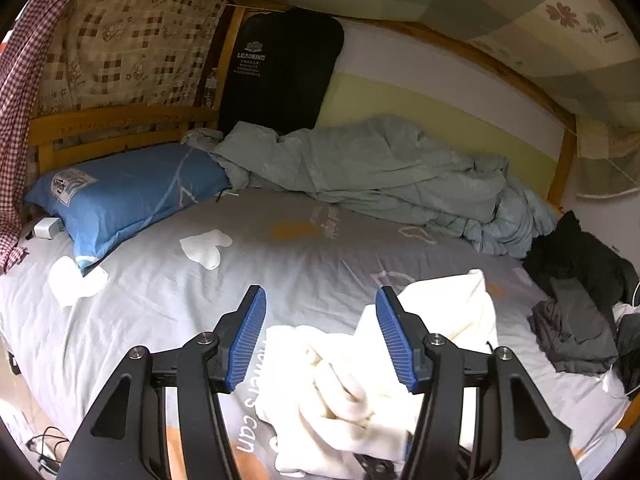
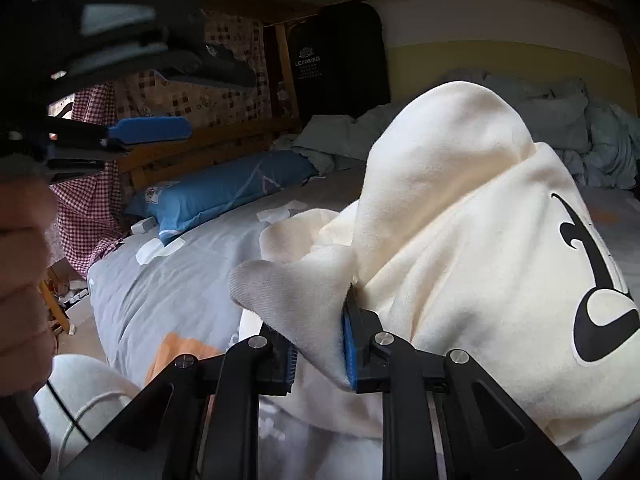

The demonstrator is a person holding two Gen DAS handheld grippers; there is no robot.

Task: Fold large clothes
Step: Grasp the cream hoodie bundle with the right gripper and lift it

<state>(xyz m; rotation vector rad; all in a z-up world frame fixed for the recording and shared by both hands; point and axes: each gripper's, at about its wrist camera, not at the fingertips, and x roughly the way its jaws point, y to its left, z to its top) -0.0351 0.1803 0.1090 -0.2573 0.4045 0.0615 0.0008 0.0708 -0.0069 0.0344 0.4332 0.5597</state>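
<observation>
Cream-white sweatshirt with a black printed logo (image 2: pixel 460 216) lies bunched on the grey printed bedsheet (image 1: pixel 168 304), lower centre to lower right of the left wrist view, filling the right half of the right wrist view. Right gripper (image 2: pixel 320 320): blue-padded fingers (image 2: pixel 348 340) close together, pinching a fold of the cream cloth at lower centre of its frame; the heaped garment rises straight ahead of it and blocks most of the bed beyond. Left gripper (image 1: pixel 320 300): fingers spread, nothing pinched; the cream cloth lies below and between them, and whether the pads touch it cannot be told. No earlier view to compare. In the right wrist view the left gripper shows at upper left, blurred, one blue pad (image 2: pixel 150 130) edge-on, with a person's hand (image 2: pixel 20 272) at the left edge. Around: blue rectangular pillow (image 1: pixel 128 196) at left against the wooden slatted headboard (image 1: pixel 120 128); crumpled grey-green quilt (image 1: pixel 380 172) along the far side of the bed; black padded bag with white lettering (image 1: pixel 280 68) upright in the far corner; heap of dark grey and black clothes (image 1: pixel 576 280) at the right edge; red-and-white gingham cloth (image 1: pixel 16 128) hanging at far left; white patches on the sheet (image 1: pixel 206 246) near the pillow.
</observation>
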